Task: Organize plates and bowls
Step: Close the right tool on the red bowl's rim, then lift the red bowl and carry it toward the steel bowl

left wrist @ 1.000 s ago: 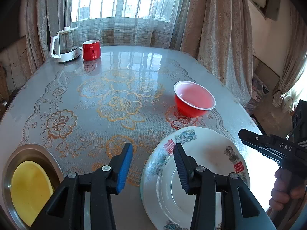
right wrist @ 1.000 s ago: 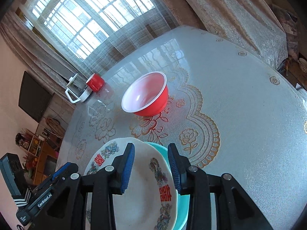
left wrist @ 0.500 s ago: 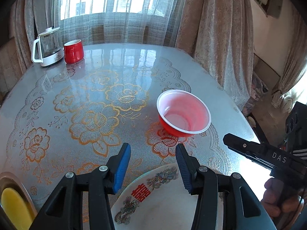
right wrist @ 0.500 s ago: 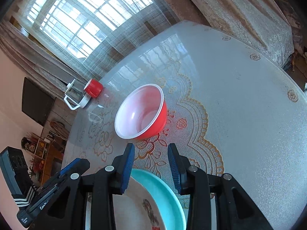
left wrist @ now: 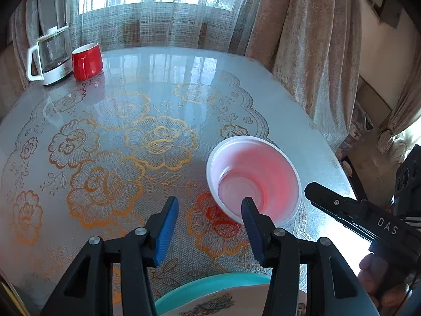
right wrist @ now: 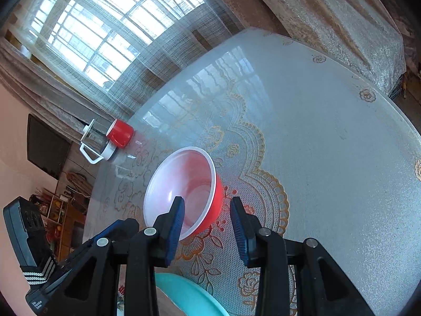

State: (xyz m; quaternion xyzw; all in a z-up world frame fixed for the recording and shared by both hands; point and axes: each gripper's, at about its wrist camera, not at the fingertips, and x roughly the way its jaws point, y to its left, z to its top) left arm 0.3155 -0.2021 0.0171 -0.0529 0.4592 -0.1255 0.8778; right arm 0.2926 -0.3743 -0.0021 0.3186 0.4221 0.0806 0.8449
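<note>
**Operator:** Now, starting nearest: what lies under the two tools?

**Instructor:** A teal plate (left wrist: 210, 285) sits at the near edge of the surface (left wrist: 110, 110), with a patterned white plate (left wrist: 226, 302) stacked on it. Neither is gripped. Leave that stack alone.

**Operator:** State of the fingers?

**Instructor:** The left gripper (left wrist: 209, 227) has its blue-padded fingers (left wrist: 165, 231) spread, with nothing between them. The right gripper (right wrist: 206, 233) is also spread, a little narrower, and empty; in its view the near rim of the red bowl (right wrist: 181, 189) shows just beyond the gap.

**Operator:** So the bowl is the target?

**Instructor:** Most likely. The red bowl (left wrist: 254, 179) stands upright on the floral cloth, just past the plates, right of centre. Both tools point at it, and the right one seems better lined up.

**Operator:** How should the grasp go?

**Instructor:** Pinch the wall over the rim: one finger inside, one outside, then close gently. It looks like thin plastic, so a hard squeeze may deform it or tip it. Keep the left tool clear of the right one's path.

**Operator:** Anything farther out?

**Instructor:** A red mug (left wrist: 86, 62) and a glass kettle (left wrist: 51, 55) stand at the far edge by the window, well apart. Ignore them.
</note>
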